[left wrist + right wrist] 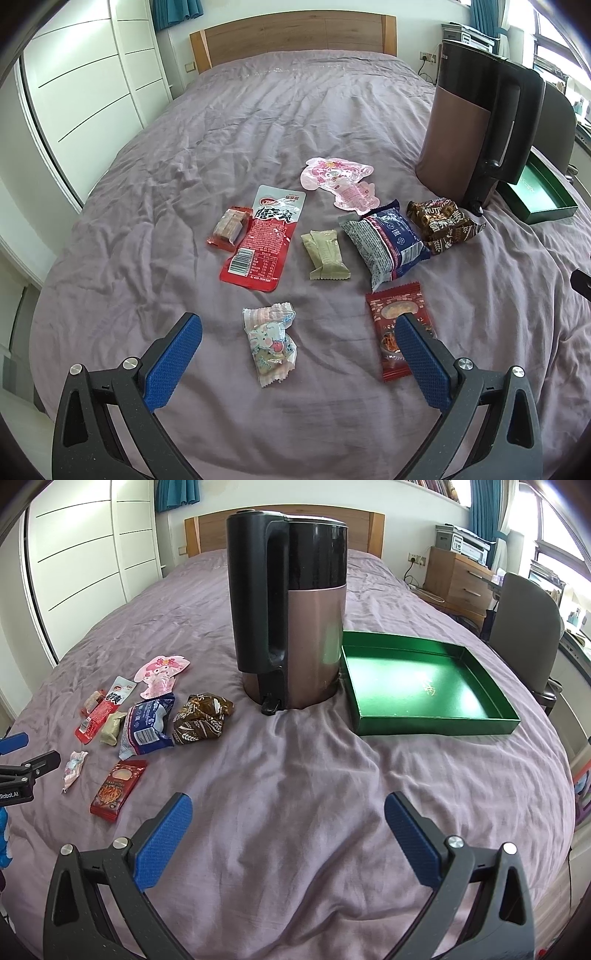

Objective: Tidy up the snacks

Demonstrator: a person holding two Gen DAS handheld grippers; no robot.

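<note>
A: Where are the snacks (325,254)?
B: Loose on the bed (221,110), left of the kettle (291,613); the green tray (436,725) sits empty beyond it.
A: Claws?
B: Left claw (299,347) and right claw (288,827) both gape, holding nothing, probably poised for picking.

A bed (258,110) with a creased mauve sheet carries everything. In the left wrist view the snacks sit at the centre. A long red packet (260,240) lies with a small red bar (229,227) touching it at 9 o'clock. An olive packet (325,254) is at its 3 o'clock, then a blue bag (386,240) and a brown bag (443,225). A pink pouch (341,179) lies at 12 o'clock from the olive one. Nearer, at 6 o'clock, are a pale candy (271,341) and a dark red packet (391,317).

In the right wrist view a kettle (291,609) stands upright, with an open green tray (424,683) at its 3 o'clock, touching or just beside its base.
</note>
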